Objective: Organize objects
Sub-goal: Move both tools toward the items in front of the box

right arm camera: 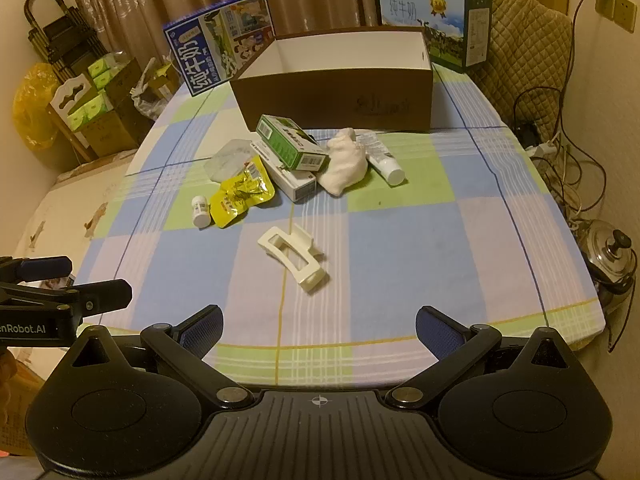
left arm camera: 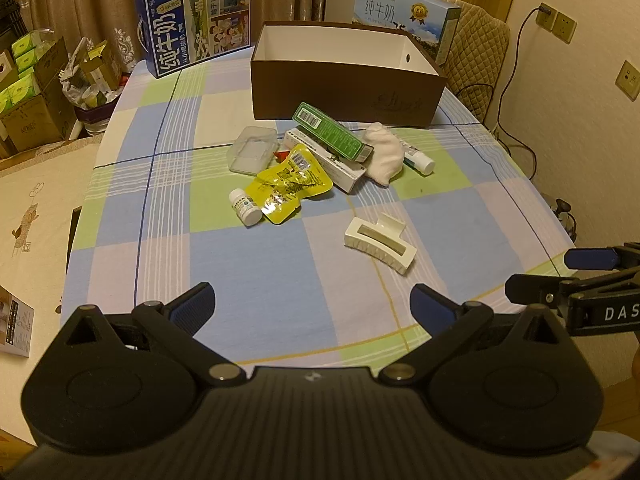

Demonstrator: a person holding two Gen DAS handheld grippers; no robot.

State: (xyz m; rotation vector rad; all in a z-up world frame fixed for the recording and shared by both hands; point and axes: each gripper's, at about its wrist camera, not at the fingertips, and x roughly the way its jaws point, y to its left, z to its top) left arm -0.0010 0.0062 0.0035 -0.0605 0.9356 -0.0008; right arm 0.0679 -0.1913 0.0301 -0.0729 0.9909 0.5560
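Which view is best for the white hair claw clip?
Right wrist: the white hair claw clip lies near frame centre, ahead of the open right gripper, opening and teeth visible. Left wrist shows the clip whole too, but right of centre, beyond the open left gripper.

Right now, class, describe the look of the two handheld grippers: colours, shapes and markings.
Both the left gripper and right gripper are matte black, with two round housings, silver pivot pins and blue ribbed pads on the fingers. White lettering marks their sides.
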